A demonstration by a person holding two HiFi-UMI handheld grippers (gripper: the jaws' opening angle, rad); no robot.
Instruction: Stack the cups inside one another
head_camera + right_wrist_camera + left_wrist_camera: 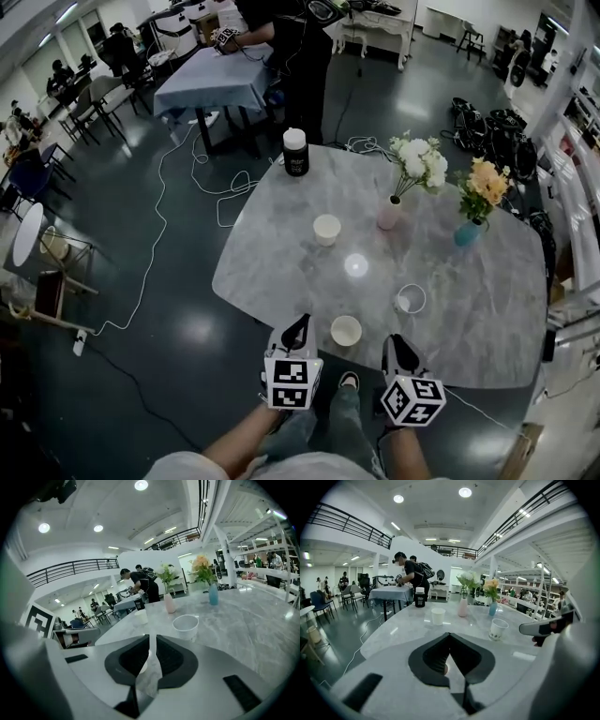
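Observation:
Three white paper cups stand upright and apart on the grey marble table (281,262). The far cup (326,229) is near the middle, a second cup (410,299) is right of it, and the near cup (346,330) is by the front edge. My left gripper (300,324) hovers at the front edge just left of the near cup, jaws shut and empty. My right gripper (398,343) hangs just right of that cup, shut and empty. The left gripper view shows the left gripper (450,634), the far cup (438,616) and the second cup (498,629). The right gripper (151,638) faces the second cup (185,626).
A black jar with a white lid (295,152) stands at the table's far edge. A pink vase of white flowers (389,213) and a blue vase of orange flowers (466,232) stand at the back right. A person works at a cloth-covered table (211,80) beyond. Cables (155,244) lie on the floor.

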